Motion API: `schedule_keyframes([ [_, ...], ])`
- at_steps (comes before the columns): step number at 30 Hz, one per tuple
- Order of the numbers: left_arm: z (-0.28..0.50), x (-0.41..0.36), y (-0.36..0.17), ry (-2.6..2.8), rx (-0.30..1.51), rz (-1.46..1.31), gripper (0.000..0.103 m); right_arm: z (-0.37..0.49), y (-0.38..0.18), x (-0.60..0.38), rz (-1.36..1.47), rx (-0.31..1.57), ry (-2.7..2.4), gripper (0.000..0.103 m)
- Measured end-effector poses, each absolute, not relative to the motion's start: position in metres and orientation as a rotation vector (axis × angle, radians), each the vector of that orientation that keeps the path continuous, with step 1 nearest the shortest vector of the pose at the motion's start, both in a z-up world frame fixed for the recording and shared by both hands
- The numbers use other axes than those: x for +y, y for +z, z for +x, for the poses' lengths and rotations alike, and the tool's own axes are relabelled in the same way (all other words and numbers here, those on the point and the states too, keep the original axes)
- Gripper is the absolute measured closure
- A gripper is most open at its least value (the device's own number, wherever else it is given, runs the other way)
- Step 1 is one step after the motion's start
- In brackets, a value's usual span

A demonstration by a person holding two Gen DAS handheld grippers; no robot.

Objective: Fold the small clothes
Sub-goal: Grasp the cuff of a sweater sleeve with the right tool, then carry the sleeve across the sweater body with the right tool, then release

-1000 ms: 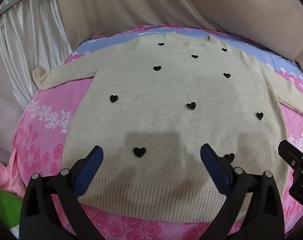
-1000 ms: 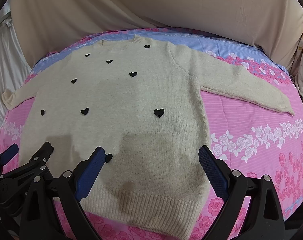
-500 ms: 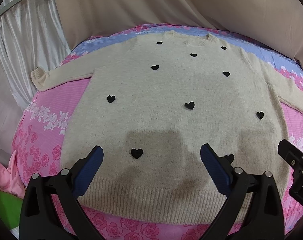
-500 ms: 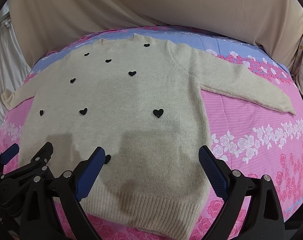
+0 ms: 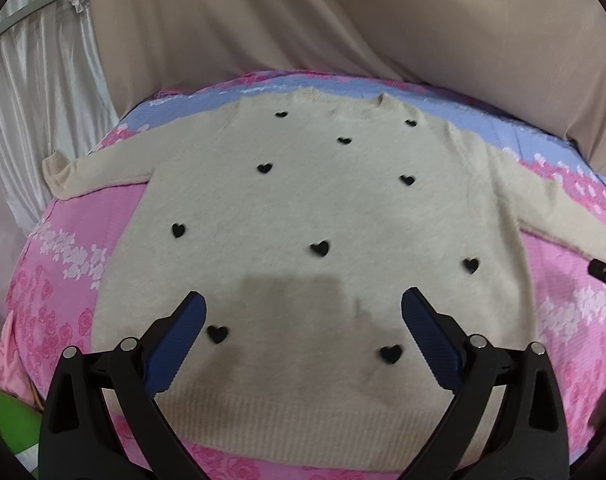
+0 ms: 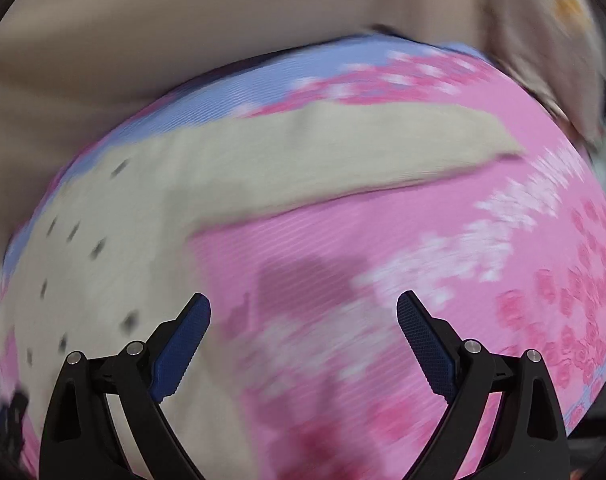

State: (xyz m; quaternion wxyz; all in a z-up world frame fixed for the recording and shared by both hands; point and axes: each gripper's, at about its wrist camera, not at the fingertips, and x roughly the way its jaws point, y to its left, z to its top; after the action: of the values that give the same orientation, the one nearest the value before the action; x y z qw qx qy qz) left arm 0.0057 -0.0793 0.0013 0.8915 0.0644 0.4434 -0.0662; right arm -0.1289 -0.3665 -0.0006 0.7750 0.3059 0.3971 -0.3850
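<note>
Now we see the cream knitted sweater with black hearts [image 5: 323,216] lying flat on the pink floral bedsheet [image 5: 75,248]. Our left gripper [image 5: 303,312] hovers over its hem, jaws apart and empty. Our right gripper [image 6: 303,316], also spread, looks over the sheet below one sleeve [image 6: 343,152], though blurred.

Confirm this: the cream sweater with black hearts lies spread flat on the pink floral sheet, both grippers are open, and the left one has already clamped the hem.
Not quite. The left wrist view shows the left gripper open above the sweater, gripping nothing; the hem lies flat and untouched. The rest holds: sweater spread on the sheet, right gripper open too.
</note>
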Motion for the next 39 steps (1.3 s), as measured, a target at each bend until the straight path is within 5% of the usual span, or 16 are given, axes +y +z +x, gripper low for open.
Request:
schedule_keyframes([
  [8,0.009,-0.114,0.014,-0.116,0.912,0.151,0.006,-0.183,-0.034,-0.549,0.952,0.755,-0.963,0.014],
  [10,0.008,-0.115,0.015,-0.101,0.911,0.165,0.006,-0.182,-0.045,-0.572,1.006,0.746,-0.951,0.027],
  [14,0.01,-0.109,0.017,-0.059,0.916,0.178,0.006,-0.171,-0.046,-0.587,0.98,0.698,-0.929,0.038],
  [15,0.011,-0.106,0.017,-0.048,0.919,0.174,0.006,-0.168,-0.044,-0.587,0.961,0.693,-0.924,0.05],
  [16,0.013,-0.102,0.016,-0.035,0.924,0.167,0.006,-0.163,-0.045,-0.59,0.986,0.684,-0.867,0.09],
  [17,0.015,-0.098,0.016,-0.025,0.929,0.16,0.006,-0.16,-0.042,-0.589,1.003,0.666,-0.853,0.092],
  [29,0.04,-0.068,0.005,-0.025,0.956,0.047,0.006,0.021,0.13,-0.419,0.743,0.509,-0.198,0.094],
  [39,0.065,-0.009,-0.012,0.001,0.982,-0.096,0.006,0.209,0.079,-0.164,0.572,0.823,0.21,0.094],
])
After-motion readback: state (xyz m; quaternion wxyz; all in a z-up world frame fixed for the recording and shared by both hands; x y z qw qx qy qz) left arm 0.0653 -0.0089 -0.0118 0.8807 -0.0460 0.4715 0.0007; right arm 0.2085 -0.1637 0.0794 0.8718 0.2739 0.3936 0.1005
